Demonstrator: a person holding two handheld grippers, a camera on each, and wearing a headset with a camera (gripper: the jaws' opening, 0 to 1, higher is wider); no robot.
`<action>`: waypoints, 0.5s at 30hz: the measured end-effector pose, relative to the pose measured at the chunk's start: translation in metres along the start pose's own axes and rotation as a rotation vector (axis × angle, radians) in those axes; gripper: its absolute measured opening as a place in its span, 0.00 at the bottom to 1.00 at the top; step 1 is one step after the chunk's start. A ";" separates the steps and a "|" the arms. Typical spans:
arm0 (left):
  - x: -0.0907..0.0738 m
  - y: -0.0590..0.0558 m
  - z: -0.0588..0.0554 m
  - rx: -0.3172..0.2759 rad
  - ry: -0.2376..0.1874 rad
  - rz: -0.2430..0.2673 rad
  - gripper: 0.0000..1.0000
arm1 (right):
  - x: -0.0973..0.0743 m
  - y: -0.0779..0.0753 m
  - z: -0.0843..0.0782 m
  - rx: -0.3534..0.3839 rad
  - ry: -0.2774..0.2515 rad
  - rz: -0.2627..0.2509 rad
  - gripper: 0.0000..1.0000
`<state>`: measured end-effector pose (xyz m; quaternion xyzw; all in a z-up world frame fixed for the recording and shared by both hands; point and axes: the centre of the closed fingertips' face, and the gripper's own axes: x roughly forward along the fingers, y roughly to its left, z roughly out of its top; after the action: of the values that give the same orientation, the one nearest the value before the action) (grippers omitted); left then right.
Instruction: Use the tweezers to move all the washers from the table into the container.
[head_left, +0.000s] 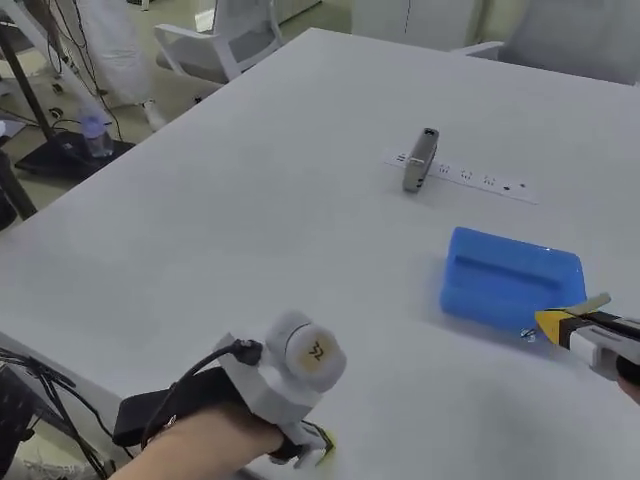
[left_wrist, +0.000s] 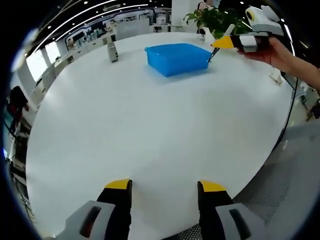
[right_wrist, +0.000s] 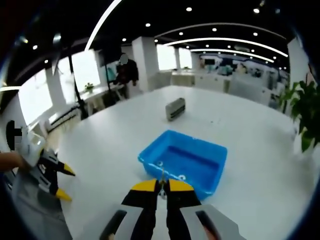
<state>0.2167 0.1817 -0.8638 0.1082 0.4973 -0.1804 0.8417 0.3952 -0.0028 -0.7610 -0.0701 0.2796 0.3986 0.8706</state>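
Right gripper (right_wrist: 162, 186): your jaws are pressed together on the tweezers (right_wrist: 162, 176), whose thin tips reach over the container's near rim.
Left gripper (left_wrist: 165, 189): spread, holding nothing, low over the bare near-left desk (left_wrist: 150, 125).
Washer (right_wrist: 160, 164): a small ring seems to sit at the tweezer tips; a second ring (right_wrist: 181, 177) lies just beside it, apparently inside.
Container (right_wrist: 200, 160): blue open tray, on the right of the desk.
Handling: likely light, stiff, thin and slippery. Pinch across the ring's band and squeeze gently, or it may flick away.
Far side: power strip (head_left: 480, 180).
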 end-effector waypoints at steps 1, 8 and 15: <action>-0.002 0.000 0.001 -0.004 -0.009 0.001 0.55 | -0.003 0.002 0.003 -0.001 -0.007 -0.001 0.02; -0.024 0.002 0.016 -0.059 -0.106 0.015 0.62 | -0.011 -0.006 0.024 0.001 -0.051 -0.009 0.02; -0.047 0.004 0.038 -0.083 -0.288 0.061 0.70 | -0.014 -0.011 0.034 -0.004 -0.052 -0.031 0.02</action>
<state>0.2286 0.1807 -0.8043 0.0611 0.3748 -0.1477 0.9132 0.4110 -0.0079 -0.7260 -0.0656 0.2552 0.3874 0.8835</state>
